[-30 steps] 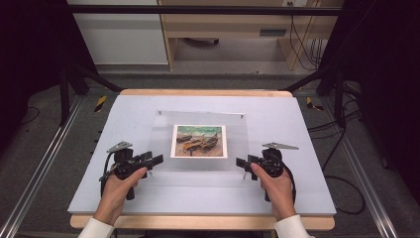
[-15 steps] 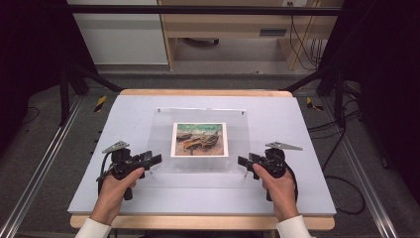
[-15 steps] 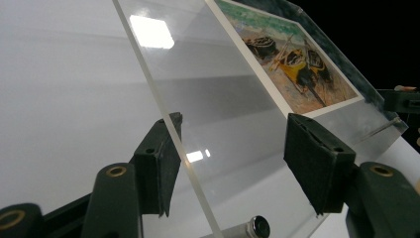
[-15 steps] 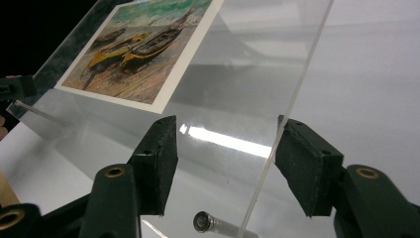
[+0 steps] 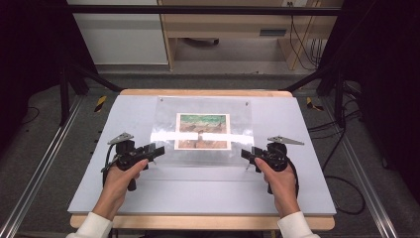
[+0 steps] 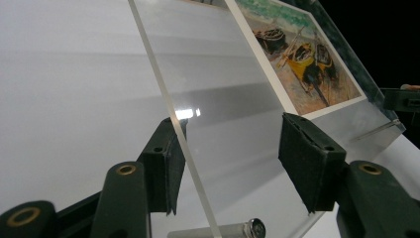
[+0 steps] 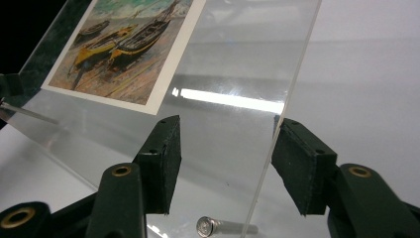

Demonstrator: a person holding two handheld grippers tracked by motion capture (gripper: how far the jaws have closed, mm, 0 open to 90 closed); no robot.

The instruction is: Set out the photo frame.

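A clear acrylic sheet with a painting of beached boats lies mid-table. My left gripper is at the sheet's left edge and my right gripper at its right edge. In the left gripper view the sheet and picture run up between the jaws of the left gripper. One pad is beside the edge and the other stands well off. The right gripper straddles the sheet the same way, near the picture. Both jaws have been closing, with a gap left.
The pale grey board rests on a wooden table whose edge shows in front. A small metal peg sits under the sheet by each gripper. Black frame poles and floor cables flank the table.
Both grippers' jaws have narrowed around the sheet's side edges. The sheet and picture sit slightly farther up in the high view. The hands have hardly shifted.
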